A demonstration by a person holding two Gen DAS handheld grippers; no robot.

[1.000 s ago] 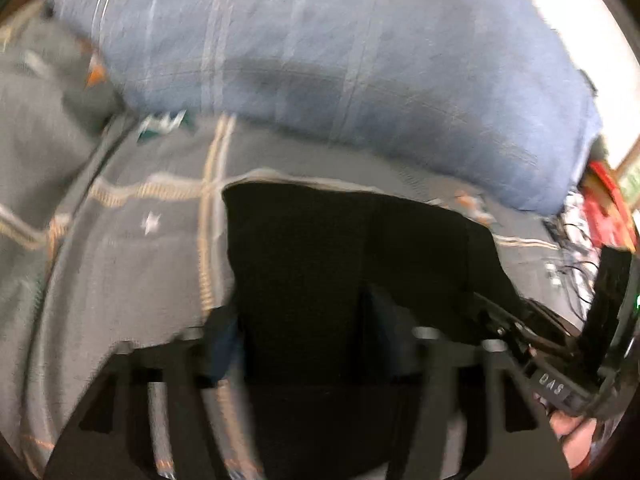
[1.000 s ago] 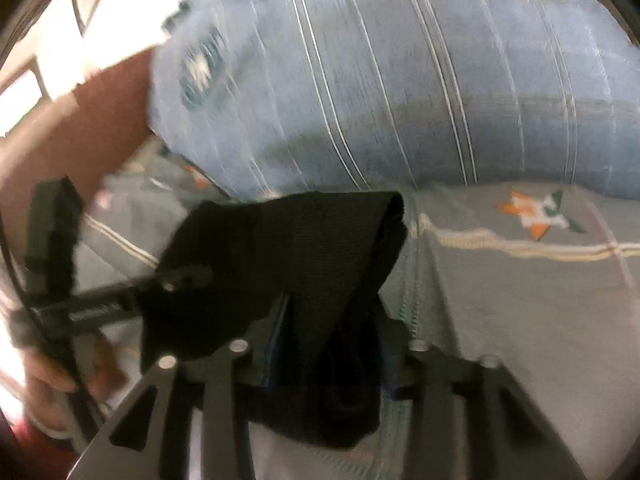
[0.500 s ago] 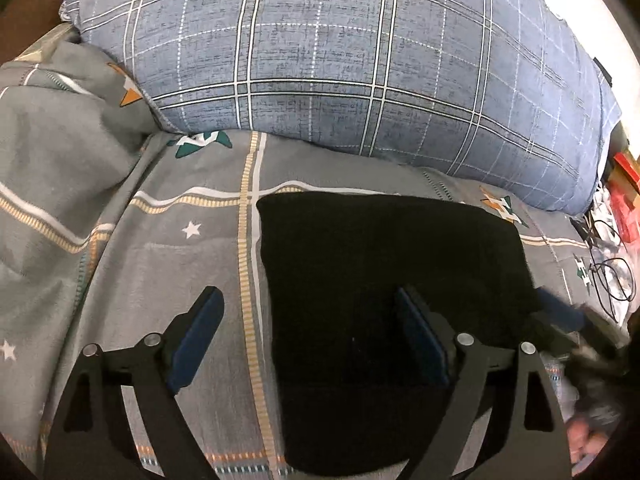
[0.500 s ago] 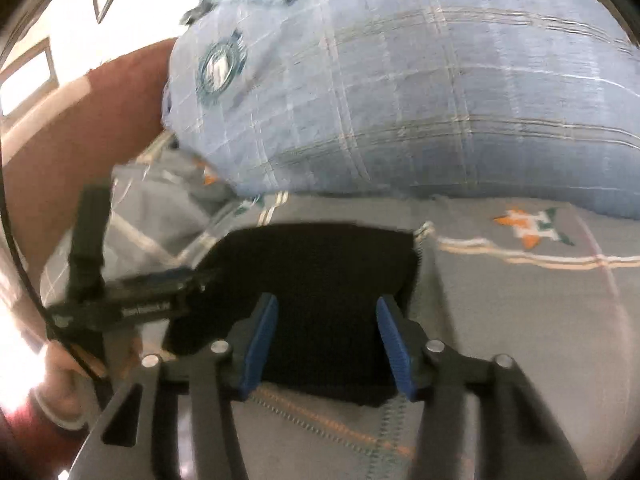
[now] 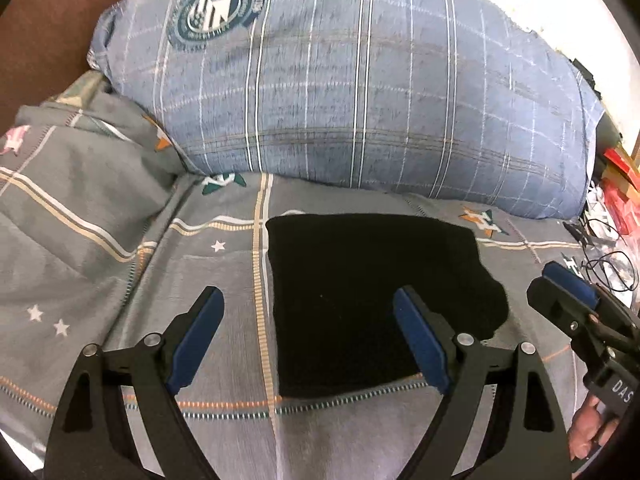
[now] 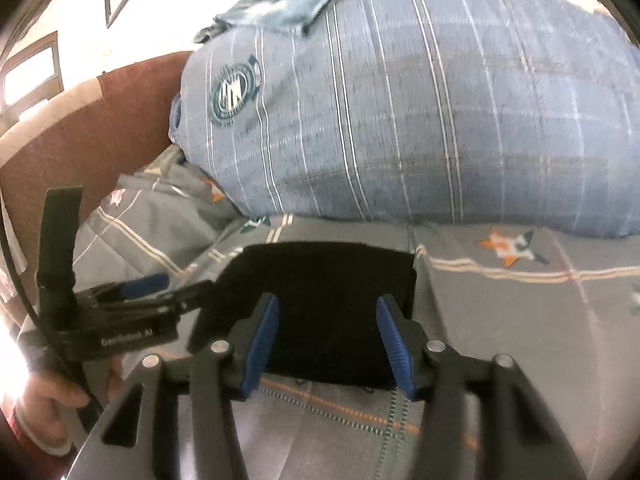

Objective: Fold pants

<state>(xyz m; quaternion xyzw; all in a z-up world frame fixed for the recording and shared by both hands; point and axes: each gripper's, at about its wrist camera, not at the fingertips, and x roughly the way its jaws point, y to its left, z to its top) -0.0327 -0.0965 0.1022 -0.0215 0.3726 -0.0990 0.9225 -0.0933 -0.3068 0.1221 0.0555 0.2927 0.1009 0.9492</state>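
Black pants (image 5: 372,300), folded into a flat rectangle, lie on a grey patterned bedspread (image 5: 100,264), just in front of a large blue plaid pillow (image 5: 360,92). At the left, the left gripper (image 5: 308,336) hovers with its jaws spread wide and empty. At the right, the right gripper (image 6: 326,340) is likewise wide and empty.

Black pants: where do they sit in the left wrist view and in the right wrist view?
Left wrist: folded black pants lie centre-right on the grey bedspread.
Right wrist: black pants lie at centre, behind the open right claw.
Shared landmark: the blue plaid pillow behind them.
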